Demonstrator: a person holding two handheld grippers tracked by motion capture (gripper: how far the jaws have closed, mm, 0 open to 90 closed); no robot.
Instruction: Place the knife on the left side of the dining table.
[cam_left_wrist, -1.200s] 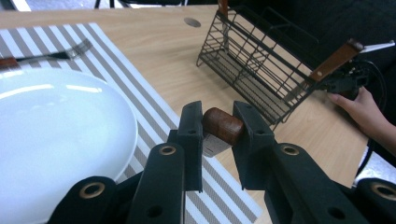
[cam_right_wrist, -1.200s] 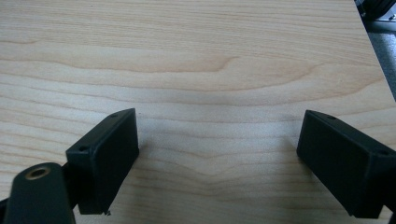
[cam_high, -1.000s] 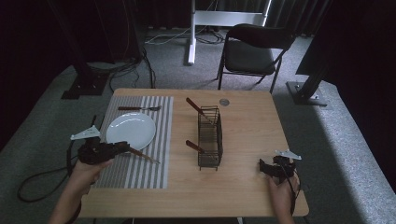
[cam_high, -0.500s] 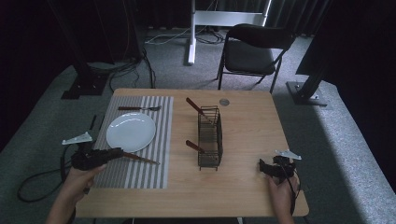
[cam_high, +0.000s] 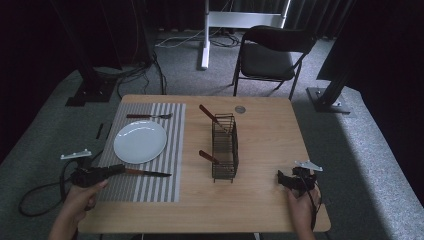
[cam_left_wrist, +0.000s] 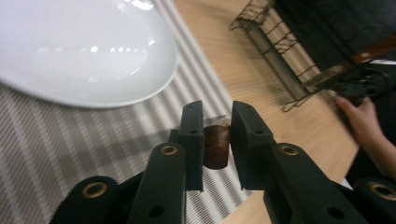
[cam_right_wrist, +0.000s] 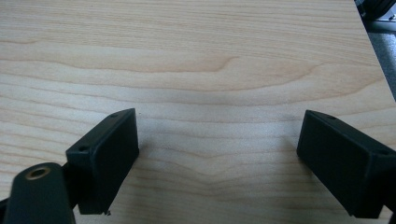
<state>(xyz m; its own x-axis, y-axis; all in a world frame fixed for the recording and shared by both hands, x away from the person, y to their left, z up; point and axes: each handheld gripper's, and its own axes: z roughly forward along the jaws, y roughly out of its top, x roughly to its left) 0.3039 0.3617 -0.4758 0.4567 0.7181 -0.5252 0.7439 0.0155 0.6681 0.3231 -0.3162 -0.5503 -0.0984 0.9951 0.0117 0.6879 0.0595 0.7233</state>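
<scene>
— What is held by the left gripper (cam_left_wrist: 215, 135)?

— A knife (cam_high: 146, 173) is clamped by its brown handle between the jaws, just below the white plate (cam_high: 140, 141), over the striped placemat (cam_high: 165, 150).

— And the right gripper (cam_right_wrist: 217, 161)?

— It is spread wide with nothing between the jaws, low over the bare desk (cam_high: 270, 135), well to the right of the plate, past the wire basket (cam_high: 224, 146).
</scene>
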